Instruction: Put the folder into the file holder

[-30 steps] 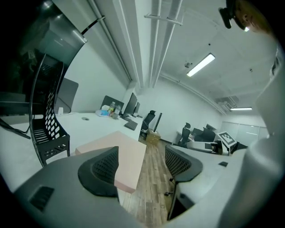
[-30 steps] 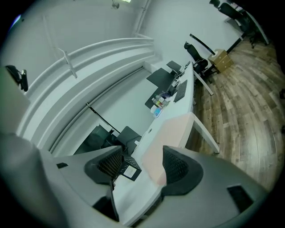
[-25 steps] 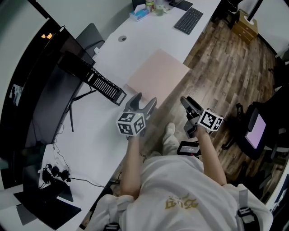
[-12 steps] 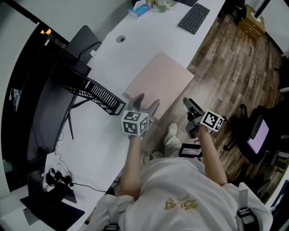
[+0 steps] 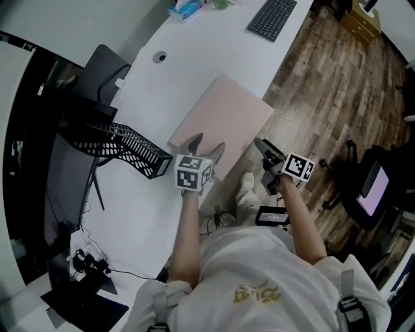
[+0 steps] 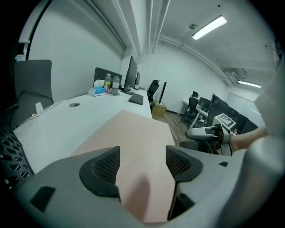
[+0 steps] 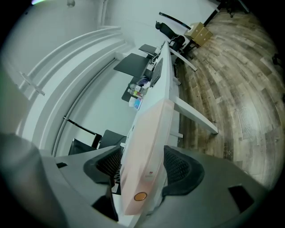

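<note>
1. Presently, a long white desk (image 5: 146,194) is seen running from the lower left to the top of the head view, with wood flooring on its right.
2. A dark monitor (image 5: 39,130) is mounted along the desk's left edge.
3. The folder (image 5: 224,113), a pale pink flat case, is laid flat on the desk near its right edge. It is outside the file holder and well short of it.
4. The file holder (image 5: 123,149), a black mesh rack, is placed on the desk left of the folder, beside the monitor. It is not touched by either gripper.
5. The left gripper (image 5: 206,144) is held over the folder's near edge. Its jaws are spread wide, and the folder's top face is seen between and below them. Nothing is pinched.
6. The right gripper (image 5: 262,146) is positioned at the folder's near right corner, off the desk edge. Its jaws have just been opening and are spread to their widest. The folder's side edge is framed between the pads but is not clamped.
7. A dark keyboard (image 5: 271,18) is located at the far end of the desk.
</note>
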`<action>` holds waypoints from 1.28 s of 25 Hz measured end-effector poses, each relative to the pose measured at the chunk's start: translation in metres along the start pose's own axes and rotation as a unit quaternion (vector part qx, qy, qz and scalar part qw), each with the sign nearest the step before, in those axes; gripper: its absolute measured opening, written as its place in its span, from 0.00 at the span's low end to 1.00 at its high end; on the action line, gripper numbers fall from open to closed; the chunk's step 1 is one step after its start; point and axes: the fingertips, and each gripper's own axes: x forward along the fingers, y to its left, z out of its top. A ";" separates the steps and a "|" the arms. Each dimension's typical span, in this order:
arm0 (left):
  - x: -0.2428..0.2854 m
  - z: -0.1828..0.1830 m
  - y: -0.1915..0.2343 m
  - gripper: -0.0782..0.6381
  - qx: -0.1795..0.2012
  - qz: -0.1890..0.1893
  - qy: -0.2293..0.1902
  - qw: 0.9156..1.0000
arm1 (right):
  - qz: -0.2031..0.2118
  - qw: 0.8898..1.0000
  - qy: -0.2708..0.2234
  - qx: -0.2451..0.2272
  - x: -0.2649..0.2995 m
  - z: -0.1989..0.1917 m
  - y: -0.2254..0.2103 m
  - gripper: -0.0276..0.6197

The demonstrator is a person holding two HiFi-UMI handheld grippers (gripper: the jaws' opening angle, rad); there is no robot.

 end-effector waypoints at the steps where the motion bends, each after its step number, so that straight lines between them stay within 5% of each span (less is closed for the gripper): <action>1: 0.005 0.000 0.000 0.58 0.002 0.001 0.007 1.000 | 0.000 1.000 0.002 0.004 0.003 0.002 -0.003 0.50; 19: 0.050 -0.010 0.013 0.54 0.028 0.038 0.111 0.993 | 0.011 0.997 0.040 0.061 0.055 0.015 -0.034 0.49; 26: 0.051 -0.010 0.013 0.52 0.033 0.055 0.108 0.992 | 0.008 0.995 0.029 0.100 0.071 0.018 -0.045 0.48; 32: 0.053 -0.012 0.011 0.52 0.044 0.066 0.121 0.990 | 0.026 0.992 -0.001 0.126 0.073 0.025 -0.043 0.38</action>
